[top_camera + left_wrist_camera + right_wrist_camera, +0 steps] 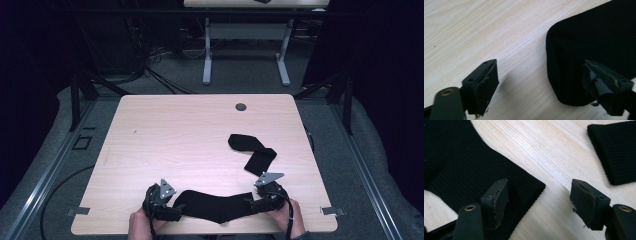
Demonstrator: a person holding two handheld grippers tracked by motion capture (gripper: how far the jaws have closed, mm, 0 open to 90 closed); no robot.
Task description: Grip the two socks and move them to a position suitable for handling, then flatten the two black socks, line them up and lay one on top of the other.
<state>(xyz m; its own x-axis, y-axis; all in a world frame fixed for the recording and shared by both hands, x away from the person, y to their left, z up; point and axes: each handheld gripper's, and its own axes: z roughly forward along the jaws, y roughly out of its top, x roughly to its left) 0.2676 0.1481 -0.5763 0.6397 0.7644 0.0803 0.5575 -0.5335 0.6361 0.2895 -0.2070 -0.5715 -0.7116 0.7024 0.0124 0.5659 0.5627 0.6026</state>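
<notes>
Two black socks lie on one pale wood table [165, 130], and two tongs work at its near edge, one in each hand. Going from the left in the high view: the left tongs [176, 212] sit at the rounded left end of the near sock [215, 206], which stretches flat along the front edge; the right tongs [252, 204] sit at its other, straight-cut end. Farther back and to the right lies the far sock [252, 151], bent in the middle, well apart from both tongs. A small dark grommet [241, 106] sits near the table's back edge.

The high view gives the whole layout but not the gap of either pair of jaws. The left gripper view settles that for the left tongs [541, 87]: jaws wide apart, clamped on nothing, with the near sock's [594, 50] rounded end between them, nearer the right-hand jaw, which overlaps the cloth; bare wood lies by the other jaw. Whether the pads touch the cloth I cannot tell.

The right gripper view shows the right tongs [540, 200] likewise apart and gripping nothing. One jaw stands over the ribbed edge of the near sock [474, 170], whose corner ends in the gap; the other stands over bare table. That view also shows the ribbed cuff of the far sock [616, 150] at upper right.
</notes>
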